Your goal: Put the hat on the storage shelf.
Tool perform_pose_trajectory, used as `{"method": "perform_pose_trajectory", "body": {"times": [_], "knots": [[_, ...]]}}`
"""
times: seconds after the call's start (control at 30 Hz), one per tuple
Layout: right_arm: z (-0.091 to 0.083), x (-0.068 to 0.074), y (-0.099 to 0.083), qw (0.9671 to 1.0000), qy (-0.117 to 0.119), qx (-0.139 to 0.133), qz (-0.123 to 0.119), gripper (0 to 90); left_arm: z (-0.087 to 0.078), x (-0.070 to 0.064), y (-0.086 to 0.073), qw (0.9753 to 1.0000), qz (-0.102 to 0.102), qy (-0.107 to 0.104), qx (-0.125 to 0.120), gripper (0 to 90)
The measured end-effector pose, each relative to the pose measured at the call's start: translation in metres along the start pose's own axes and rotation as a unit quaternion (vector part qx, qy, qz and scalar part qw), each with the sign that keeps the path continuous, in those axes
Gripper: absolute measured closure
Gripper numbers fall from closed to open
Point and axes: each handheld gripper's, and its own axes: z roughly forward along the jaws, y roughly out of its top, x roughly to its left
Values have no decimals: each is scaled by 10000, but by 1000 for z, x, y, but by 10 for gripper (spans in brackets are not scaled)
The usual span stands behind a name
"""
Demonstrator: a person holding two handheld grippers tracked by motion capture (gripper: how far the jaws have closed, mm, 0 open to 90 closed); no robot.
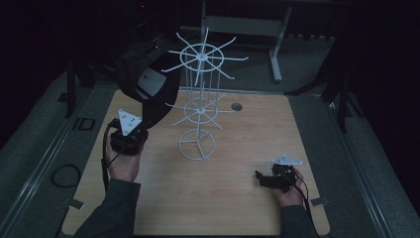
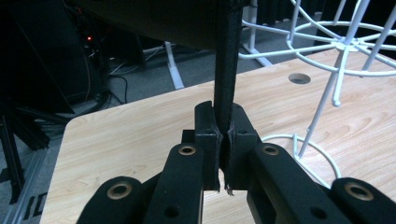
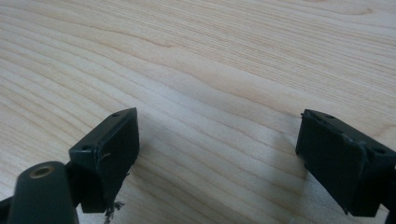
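In the high view, the left claw is raised over the bench's left side and has hold of a black cap, which hangs up and away from it, its crown beside the upper arms of a white wire rack. A white label shows inside the cap. The rack stands upright near the middle of the bench, with two tiers of spoked arms and a ring base. The right claw sits low near the bench's right front corner, well apart from the rack and the cap, pointing left. In the left gripper view, the left claw is pinched tight on a thin black edge of the cap, which rises straight up from between the jaws; the rack stands just to the right, with its base ring on the wood. In the right gripper view, the right claw is spread wide with nothing in it, and bare bench lies close under the jaws.
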Motion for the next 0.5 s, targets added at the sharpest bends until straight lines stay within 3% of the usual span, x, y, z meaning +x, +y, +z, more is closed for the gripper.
{"method": "perform_pose_trajectory", "body": {"times": [0.37, 0.5], "knots": [[0, 0, 0, 10000, -1, -1, -2, 131, 3, 5, -7, 9999, -27, -81, 52, 849], [0, 0, 0, 10000, 2, -2, 0, 131, 2, 7, -7, 9998, -103, -156, 7, 731]]}}
